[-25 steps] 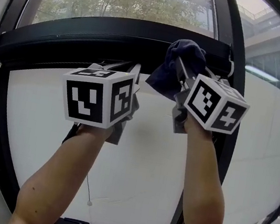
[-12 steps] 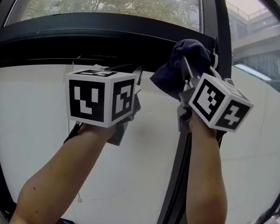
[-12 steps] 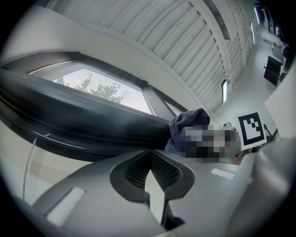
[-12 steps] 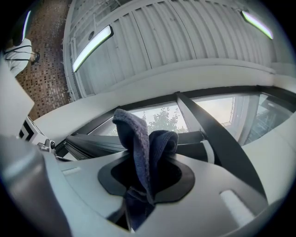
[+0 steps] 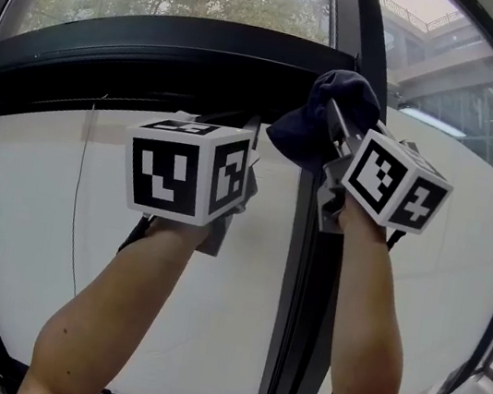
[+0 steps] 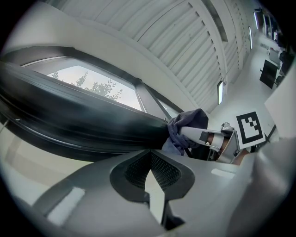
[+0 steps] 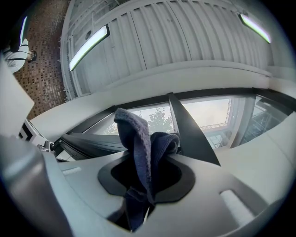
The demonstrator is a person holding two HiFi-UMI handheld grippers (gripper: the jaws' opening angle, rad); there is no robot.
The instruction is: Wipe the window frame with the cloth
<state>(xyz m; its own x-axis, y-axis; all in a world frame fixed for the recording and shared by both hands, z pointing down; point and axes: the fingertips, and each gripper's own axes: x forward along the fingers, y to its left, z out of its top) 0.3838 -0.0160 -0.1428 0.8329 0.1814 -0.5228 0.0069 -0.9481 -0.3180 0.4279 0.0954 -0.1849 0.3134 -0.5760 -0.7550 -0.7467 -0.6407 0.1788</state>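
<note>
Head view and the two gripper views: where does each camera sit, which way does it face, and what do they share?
Head view: on the person's head, facing the black window frame; both forearms and marker cubes show.
Left gripper view: on the left gripper, looking along its shut, empty tongs up at the frame; the right gripper holding the cloth shows at right.
Right gripper view: on the right gripper, looking along tongs clamped on the cloth toward the frame and ceiling.
Shared: all three show the frame and the cloth.
</note>
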